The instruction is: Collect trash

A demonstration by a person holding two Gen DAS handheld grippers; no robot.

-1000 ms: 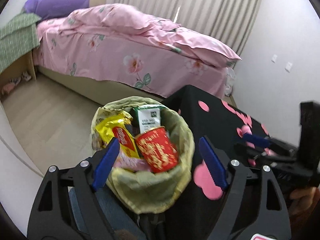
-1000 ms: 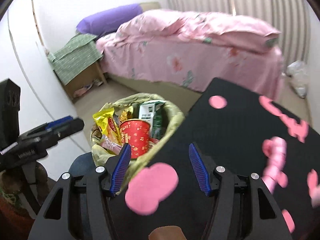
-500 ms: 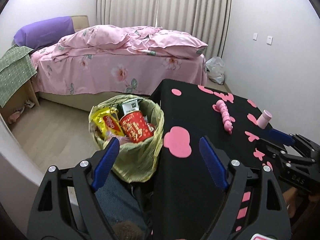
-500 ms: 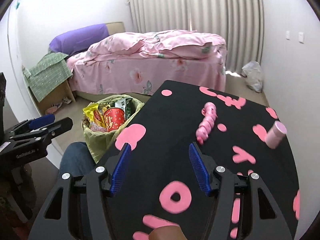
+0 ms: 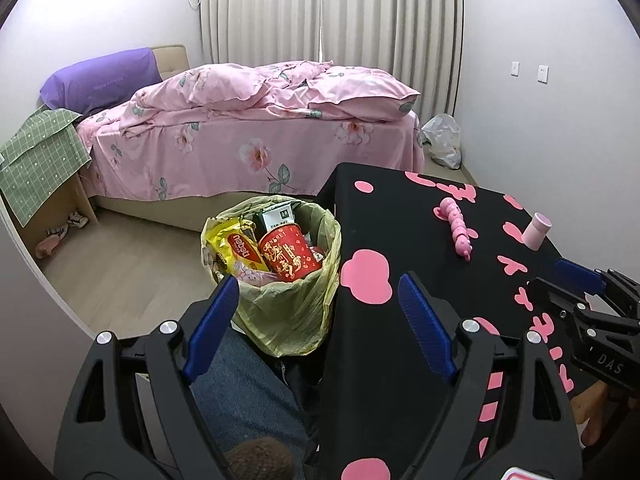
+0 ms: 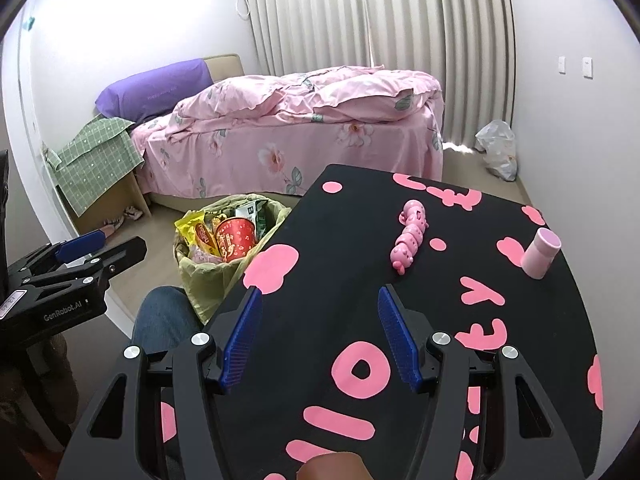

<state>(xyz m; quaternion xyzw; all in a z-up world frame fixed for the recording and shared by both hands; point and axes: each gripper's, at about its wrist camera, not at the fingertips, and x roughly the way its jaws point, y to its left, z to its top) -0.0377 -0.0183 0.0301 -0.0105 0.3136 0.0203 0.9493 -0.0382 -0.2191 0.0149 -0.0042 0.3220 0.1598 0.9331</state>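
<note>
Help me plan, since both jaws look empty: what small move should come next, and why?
Probably ease the right gripper forward toward the small pink bottle lying on the black table. Both jaws stand open and empty; the bin already holds wrappers.

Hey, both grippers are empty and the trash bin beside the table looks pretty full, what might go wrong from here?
1. The trash bin is heaped: the red paper cup and yellow snack wrapper stand above the rim, so anything added may push them onto the floor.
2. The pink caterpillar toy and pink cylindrical container on the black table might be binned by mistake; neither clearly looks like trash.
</note>
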